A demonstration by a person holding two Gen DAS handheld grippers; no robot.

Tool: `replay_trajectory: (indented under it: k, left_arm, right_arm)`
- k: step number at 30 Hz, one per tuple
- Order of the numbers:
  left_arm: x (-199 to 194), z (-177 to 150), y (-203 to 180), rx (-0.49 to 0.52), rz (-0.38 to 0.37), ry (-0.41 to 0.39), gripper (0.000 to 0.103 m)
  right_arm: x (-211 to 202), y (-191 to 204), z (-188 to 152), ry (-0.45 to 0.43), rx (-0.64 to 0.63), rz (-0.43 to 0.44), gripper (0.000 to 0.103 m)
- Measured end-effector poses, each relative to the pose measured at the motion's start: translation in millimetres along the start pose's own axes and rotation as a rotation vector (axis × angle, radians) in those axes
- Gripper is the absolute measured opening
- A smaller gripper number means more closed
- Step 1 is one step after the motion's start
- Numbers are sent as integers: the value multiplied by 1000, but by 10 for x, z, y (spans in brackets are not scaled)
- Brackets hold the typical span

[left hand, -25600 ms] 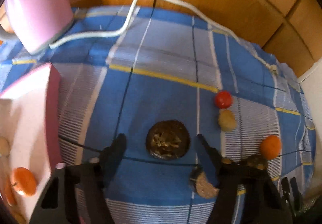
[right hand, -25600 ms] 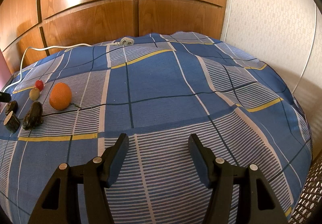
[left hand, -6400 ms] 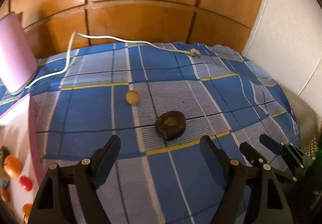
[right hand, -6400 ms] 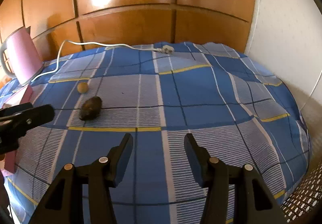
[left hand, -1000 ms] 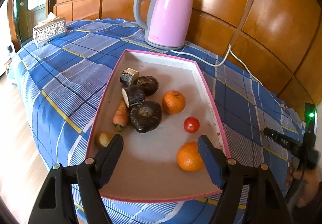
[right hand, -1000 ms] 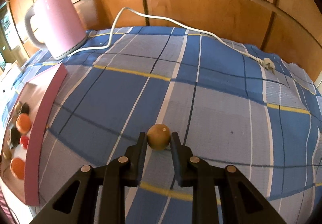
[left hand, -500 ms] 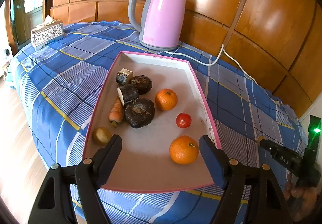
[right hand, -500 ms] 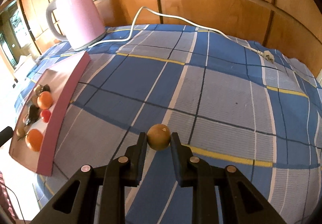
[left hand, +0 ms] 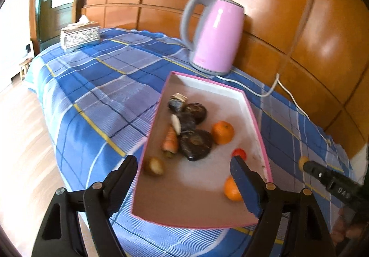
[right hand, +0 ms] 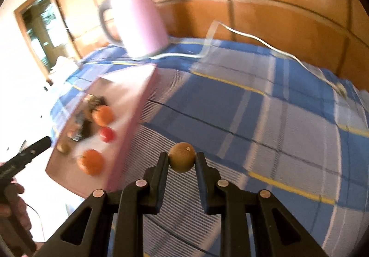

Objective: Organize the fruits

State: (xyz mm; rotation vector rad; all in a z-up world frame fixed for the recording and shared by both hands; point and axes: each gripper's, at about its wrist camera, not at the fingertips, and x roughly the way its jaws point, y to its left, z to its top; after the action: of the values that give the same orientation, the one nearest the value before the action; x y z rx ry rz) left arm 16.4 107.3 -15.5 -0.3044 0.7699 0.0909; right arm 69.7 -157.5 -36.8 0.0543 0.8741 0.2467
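My right gripper (right hand: 181, 158) is shut on a small round brown fruit (right hand: 181, 157) and holds it above the blue checked cloth, just right of the pink tray (right hand: 136, 116). In the left wrist view the same fruit (left hand: 302, 161) shows at the right gripper's tip, right of the tray (left hand: 260, 132). The tray holds two oranges (left hand: 222, 132), a red tomato (left hand: 239, 153), a carrot (left hand: 171, 141), dark fruits (left hand: 196, 144) and a small brown fruit (left hand: 154, 166). My left gripper (left hand: 184, 176) is open and empty over the tray's near end.
A pink kettle (left hand: 214, 35) stands behind the tray, its white cord (right hand: 253, 40) trailing across the cloth. A silver tissue box (left hand: 79, 35) sits at the far left. The bed's left edge drops to a wooden floor (left hand: 20, 141). Wooden panels back the bed.
My right gripper has carried the brown fruit left, close to the tray's right wall. My left gripper has drawn back and swung a little, still open over the tray.
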Motion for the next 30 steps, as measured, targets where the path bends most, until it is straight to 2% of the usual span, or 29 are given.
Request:
replay_trajectory:
  k: [7, 15, 22, 30]
  left_arm:
    - [44, 0, 75, -11, 7, 3, 83]
    - [126, -15, 103, -16, -3, 37, 83]
    - [141, -28, 77, -1, 0, 37, 83]
    - [87, -49, -28, 28, -10, 29, 83]
  right_arm:
    - [164, 529, 382, -8, -92, 117, 24]
    - [569, 827, 608, 40, -141, 100, 25]
    - [702, 813, 542, 72, -141, 76, 30]
    - [450, 767, 317, 33, -145, 33, 33]
